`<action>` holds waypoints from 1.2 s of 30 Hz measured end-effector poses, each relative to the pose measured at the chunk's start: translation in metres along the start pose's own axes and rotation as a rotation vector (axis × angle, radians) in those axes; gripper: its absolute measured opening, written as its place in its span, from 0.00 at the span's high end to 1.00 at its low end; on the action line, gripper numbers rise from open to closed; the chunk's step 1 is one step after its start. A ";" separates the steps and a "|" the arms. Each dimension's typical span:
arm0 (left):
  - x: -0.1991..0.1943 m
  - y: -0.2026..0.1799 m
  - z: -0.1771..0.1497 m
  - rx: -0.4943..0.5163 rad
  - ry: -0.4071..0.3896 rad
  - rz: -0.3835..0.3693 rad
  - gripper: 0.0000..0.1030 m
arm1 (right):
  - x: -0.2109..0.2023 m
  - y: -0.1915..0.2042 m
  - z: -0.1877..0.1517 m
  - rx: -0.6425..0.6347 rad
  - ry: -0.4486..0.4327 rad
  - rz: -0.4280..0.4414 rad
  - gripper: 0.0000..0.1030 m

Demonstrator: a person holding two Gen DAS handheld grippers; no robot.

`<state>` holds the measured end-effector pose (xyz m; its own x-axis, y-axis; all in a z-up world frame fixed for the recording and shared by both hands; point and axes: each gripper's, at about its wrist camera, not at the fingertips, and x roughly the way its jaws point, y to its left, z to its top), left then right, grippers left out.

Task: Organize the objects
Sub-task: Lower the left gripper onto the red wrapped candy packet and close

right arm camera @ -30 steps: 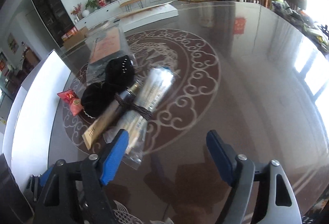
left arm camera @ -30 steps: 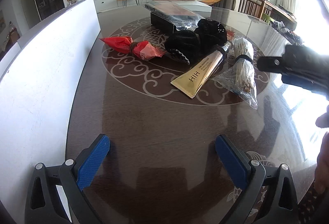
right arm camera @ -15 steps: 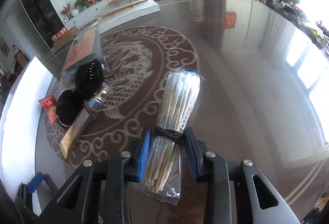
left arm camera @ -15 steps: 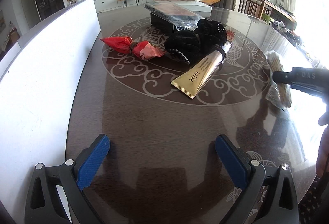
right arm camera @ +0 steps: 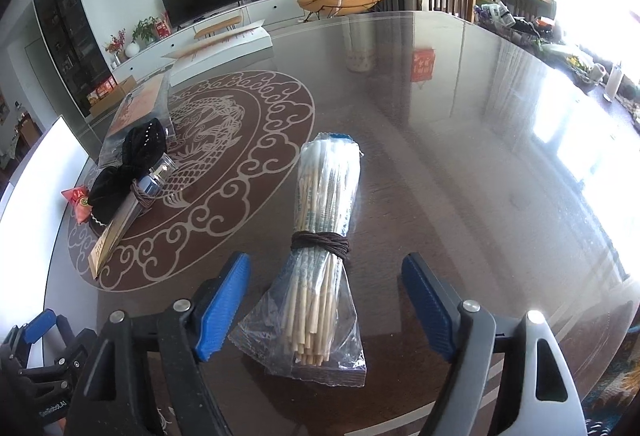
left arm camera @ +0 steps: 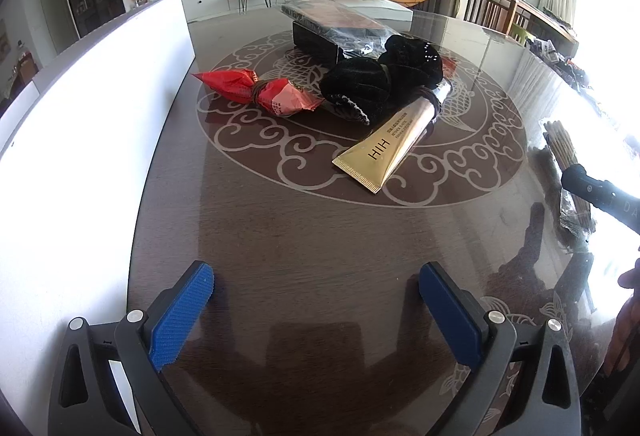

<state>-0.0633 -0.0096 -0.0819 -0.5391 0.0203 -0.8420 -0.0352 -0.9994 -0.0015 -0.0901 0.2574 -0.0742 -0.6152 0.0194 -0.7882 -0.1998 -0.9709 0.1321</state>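
Right tongs (right arm camera: 324, 300) are being angled downward, jaws opening, apparently clear of the stick bundle (right arm camera: 324, 236) lying between them on the surface (right arm camera: 480, 164); left tongs (left arm camera: 316, 316) are being held spread.

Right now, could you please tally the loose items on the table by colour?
Red: 1, snack packet
Black: 2, velvet scrunchie, flat box
Gold: 1, tube
Clear: 2, bag of sticks, sleeved packet
Total: 6
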 end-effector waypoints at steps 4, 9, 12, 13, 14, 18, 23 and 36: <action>0.005 0.010 0.041 -0.134 0.020 -0.040 0.00 | 0.000 -0.006 -0.001 0.033 0.003 0.010 0.24; 0.016 0.039 0.094 -0.395 -0.051 0.007 0.00 | 0.000 -0.004 -0.003 0.022 0.003 0.010 0.24; 0.034 0.050 0.112 -0.489 -0.055 0.045 0.00 | -0.001 0.000 -0.005 0.006 0.003 0.011 0.24; 0.043 0.053 0.115 -0.511 -0.038 0.061 0.00 | -0.001 0.001 -0.006 0.002 0.003 0.013 0.24; 0.051 0.057 0.117 -0.534 -0.014 0.066 0.00 | 0.000 0.002 -0.006 -0.001 0.004 0.015 0.24; 0.066 0.057 0.120 -0.549 -0.011 0.094 0.00 | 0.000 0.001 -0.007 0.002 0.005 0.023 0.24; 0.068 0.054 0.121 -0.478 -0.056 0.159 0.50 | 0.000 0.000 -0.006 0.005 0.003 0.027 0.23; -0.004 0.006 0.007 -0.013 -0.052 -0.063 0.68 | 0.000 0.001 -0.006 0.005 0.002 0.032 0.20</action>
<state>-0.0675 -0.0154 -0.0743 -0.5790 0.0838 -0.8110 -0.0593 -0.9964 -0.0606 -0.0856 0.2551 -0.0783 -0.6195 -0.0127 -0.7849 -0.1836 -0.9698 0.1605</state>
